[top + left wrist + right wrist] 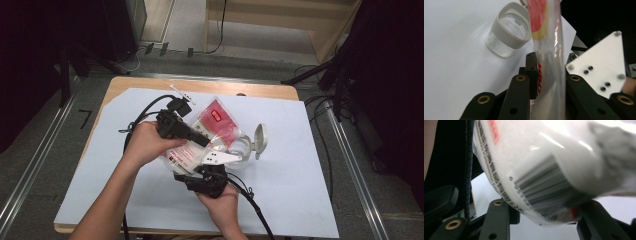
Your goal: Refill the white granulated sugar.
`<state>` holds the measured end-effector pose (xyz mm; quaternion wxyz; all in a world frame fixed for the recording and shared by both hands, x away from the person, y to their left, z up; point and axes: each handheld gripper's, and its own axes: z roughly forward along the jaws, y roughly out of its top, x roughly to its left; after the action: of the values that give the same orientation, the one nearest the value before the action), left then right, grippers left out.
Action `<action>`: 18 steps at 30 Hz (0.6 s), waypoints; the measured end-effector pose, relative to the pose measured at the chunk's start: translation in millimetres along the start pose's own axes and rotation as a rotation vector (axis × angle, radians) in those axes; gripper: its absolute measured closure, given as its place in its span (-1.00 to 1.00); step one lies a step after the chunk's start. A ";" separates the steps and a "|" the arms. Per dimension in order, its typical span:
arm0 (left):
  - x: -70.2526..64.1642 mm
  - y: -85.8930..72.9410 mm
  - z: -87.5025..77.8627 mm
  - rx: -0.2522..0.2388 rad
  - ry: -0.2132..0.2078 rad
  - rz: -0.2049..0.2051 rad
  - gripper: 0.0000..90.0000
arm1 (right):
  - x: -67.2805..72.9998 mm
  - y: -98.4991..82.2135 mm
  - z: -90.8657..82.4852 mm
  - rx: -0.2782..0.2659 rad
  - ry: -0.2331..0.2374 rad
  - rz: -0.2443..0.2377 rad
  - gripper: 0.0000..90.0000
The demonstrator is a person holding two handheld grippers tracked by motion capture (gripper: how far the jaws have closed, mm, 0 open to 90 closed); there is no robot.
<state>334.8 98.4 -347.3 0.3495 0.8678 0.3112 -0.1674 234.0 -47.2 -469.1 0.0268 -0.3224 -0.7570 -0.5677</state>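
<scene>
My left gripper (200, 140) is clamped on the clear plastic pouch (210, 132); in the left gripper view the film with its red print (549, 62) runs up between the two black jaws, pinched there. My right gripper (212, 172) comes up from below, and its jaws close on the pouch's lower corner, where the white fill and a barcode (549, 192) bulge just above them. The pouch hangs in the air between the two grippers, above the white sheet (300, 190) that covers the table, with its red-labelled end tilted up and away from me. Just beside it on the sheet stands a clear jar (509, 35) with a grey collar, its hinged lid (260, 137) flipped open to the far side.
</scene>
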 end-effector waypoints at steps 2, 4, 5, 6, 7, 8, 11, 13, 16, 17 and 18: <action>-2.7 1.6 2.5 0.007 0.015 0.003 0.83 | 4.6 0.8 2.0 0.018 -0.017 -0.028 0.24; -5.7 2.5 4.0 0.015 0.031 0.008 0.83 | 8.6 1.6 3.8 0.037 -0.042 -0.052 0.22; -6.9 3.0 4.8 0.008 0.035 0.005 0.83 | 9.4 1.8 4.1 0.040 -0.056 -0.064 0.22; -8.0 3.2 5.2 0.000 0.037 0.001 0.83 | 9.7 2.0 4.2 0.041 -0.065 -0.067 0.22; -8.5 3.6 5.7 -0.005 0.031 -0.007 0.83 | 9.6 2.4 3.9 0.040 -0.069 -0.063 0.21; -9.3 4.0 6.6 -0.014 0.024 -0.017 0.83 | 9.4 3.1 3.5 0.041 -0.081 -0.062 0.20; -13.7 5.8 10.4 -0.024 0.028 -0.022 0.80 | 8.1 5.9 4.7 0.051 -0.105 -0.040 0.18; -16.7 6.6 12.1 -0.021 0.034 -0.016 0.78 | 8.2 6.5 5.8 0.054 -0.120 -0.035 0.23; -16.8 7.2 12.1 -0.033 0.034 -0.021 0.72 | 6.8 6.6 5.1 0.052 -0.122 -0.018 0.31; -15.8 7.1 11.4 -0.038 0.035 -0.017 0.68 | 6.2 6.5 5.4 0.053 -0.115 -0.012 0.34; -15.7 6.9 11.1 -0.039 0.035 -0.023 0.65 | 6.2 6.2 5.6 0.056 -0.110 -0.005 0.35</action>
<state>326.8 80.0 -343.6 0.3591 0.8599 0.3302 -0.1502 234.2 -38.5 -463.3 -0.0075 -0.3502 -0.7737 -0.5278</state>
